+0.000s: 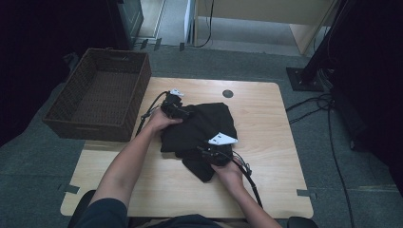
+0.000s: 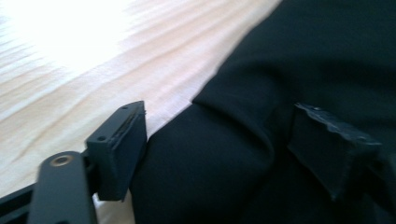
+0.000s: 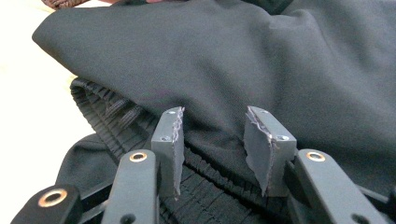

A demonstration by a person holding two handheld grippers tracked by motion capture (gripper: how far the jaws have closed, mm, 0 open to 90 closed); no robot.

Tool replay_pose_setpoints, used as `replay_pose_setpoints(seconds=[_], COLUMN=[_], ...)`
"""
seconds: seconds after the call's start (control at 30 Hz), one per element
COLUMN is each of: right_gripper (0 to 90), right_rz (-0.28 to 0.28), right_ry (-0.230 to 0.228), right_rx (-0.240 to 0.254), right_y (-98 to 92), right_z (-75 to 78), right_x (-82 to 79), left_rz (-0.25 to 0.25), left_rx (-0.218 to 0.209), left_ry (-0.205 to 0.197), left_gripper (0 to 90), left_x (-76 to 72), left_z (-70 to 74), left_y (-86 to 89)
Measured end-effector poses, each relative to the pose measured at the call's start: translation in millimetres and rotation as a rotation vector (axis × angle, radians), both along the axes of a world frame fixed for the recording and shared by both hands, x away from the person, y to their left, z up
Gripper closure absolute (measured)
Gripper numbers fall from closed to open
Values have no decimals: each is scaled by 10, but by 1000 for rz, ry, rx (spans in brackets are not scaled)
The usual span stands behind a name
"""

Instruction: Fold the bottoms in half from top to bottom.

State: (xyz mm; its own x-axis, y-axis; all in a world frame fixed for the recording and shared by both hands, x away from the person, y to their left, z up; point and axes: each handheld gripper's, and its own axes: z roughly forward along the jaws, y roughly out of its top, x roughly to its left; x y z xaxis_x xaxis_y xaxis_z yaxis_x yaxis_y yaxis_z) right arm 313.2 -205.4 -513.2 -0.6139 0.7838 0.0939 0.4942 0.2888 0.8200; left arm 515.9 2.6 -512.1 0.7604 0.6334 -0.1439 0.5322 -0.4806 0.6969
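A person seated at a light wooden table (image 1: 266,123) works with a hand-held gripper in each hand on a black garment (image 1: 202,130), folded into a rough bundle near the table's middle. The left gripper (image 1: 177,110) sits at the garment's far left corner, on the side toward a brown wicker basket (image 1: 102,92) that stands at the table's far left edge, hanging partly over it. In the left gripper view, its jaws stand wide apart, astride a folded edge of the cloth; one pad lies beside the fold over bare wood and the other over the fabric, with no pinch visible. The right gripper (image 1: 213,154) is at the garment's near edge, on the person's side. In the right gripper view, its jaws are partly open, with a ribbed, elastic-looking band (image 3: 116,114) of the garment lying between and below the pads, and a smooth fold of cloth just beyond them; the pads do not press on it.
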Motion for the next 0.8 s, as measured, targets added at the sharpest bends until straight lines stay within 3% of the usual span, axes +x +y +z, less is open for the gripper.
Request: replay_pose_setpoints(seconds=[0.13,0.23,0.3,0.37,0.5,0.7,0.8], right_gripper=[584,587,590,594,595,598,599], right_rz=[-1,-9,-11,-19,-26,-68,-99], right_ry=[9,5,6,14,13,1,-6], right_rx=[4,-5,-17,-13,-14,-28,-36], right_y=[-1,15,27,32,37,80,105], right_z=[-4,-11,-10,-14,-18,-22,-27], right_x=[8,9,15,33,96,299,419], left_rz=[-79,-118,-130,-129,-95,-148,-180], left_rx=[8,4,35,44,-6,-61,-77], left_ry=[1,23,7,-6,-76,-189,-226], left_gripper=[456,637,765,796,804,806,808], left_x=[-68,-86,-103,-105,-128,-281,-406], left_z=[23,37,63,97,303,732,858], left_y=[-15,-25,-36,-45,-35,-73,-77])
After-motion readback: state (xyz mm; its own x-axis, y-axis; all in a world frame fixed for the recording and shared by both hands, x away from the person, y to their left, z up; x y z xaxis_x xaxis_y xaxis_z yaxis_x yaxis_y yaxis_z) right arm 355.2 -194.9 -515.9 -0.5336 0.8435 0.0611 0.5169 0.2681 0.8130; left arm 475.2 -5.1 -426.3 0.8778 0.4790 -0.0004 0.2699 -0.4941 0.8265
